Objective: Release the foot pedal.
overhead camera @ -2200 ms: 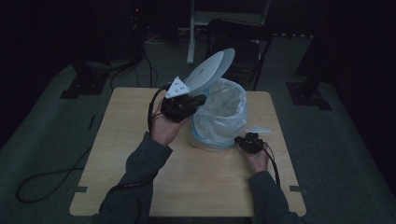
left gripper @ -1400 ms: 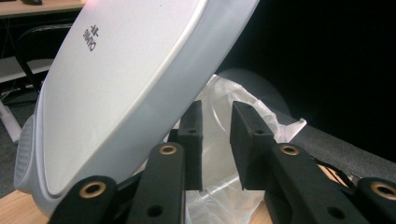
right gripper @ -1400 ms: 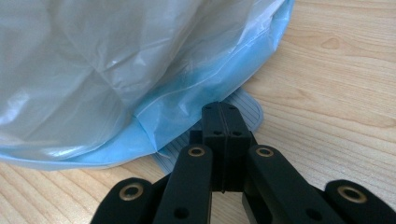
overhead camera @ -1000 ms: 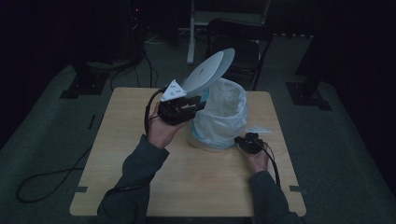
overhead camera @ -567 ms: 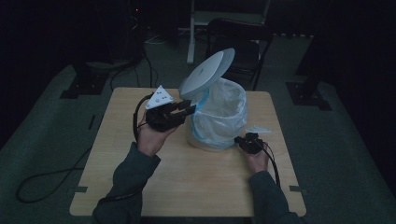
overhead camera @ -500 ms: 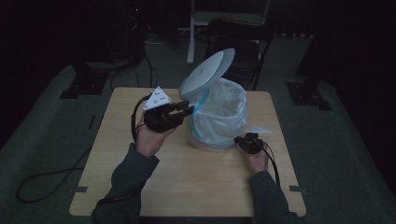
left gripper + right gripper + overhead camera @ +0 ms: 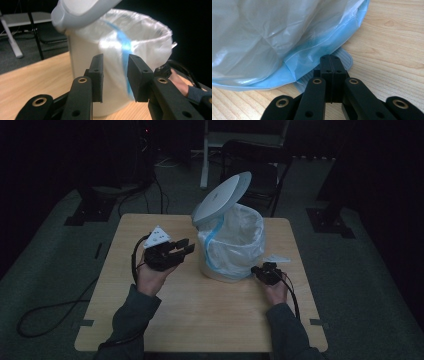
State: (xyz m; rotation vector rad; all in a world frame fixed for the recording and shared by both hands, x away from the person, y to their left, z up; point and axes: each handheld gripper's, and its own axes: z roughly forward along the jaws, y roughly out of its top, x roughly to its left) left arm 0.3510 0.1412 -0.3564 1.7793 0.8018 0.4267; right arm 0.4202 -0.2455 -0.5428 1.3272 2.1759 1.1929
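A white pedal bin stands in the middle of the wooden table, its grey lid tipped up. A clear bag with a blue band lines it and hangs over the rim. My left gripper is held left of the bin, apart from it. Its jaws have just been opening, and my left gripper has nothing between them. My right gripper is shut, its tips resting on the bin's ridged grey pedal at the foot of the bin, where my right gripper sits low on the table.
A dark chair stands just behind the table's far edge. Cables trail over the floor at the left. A loose white tip of bag sticks out to the right of the bin.
My left gripper has drawn back from the bin's rim, moving left and down, and its jaws stand wider. The right gripper and the raised lid have not moved.
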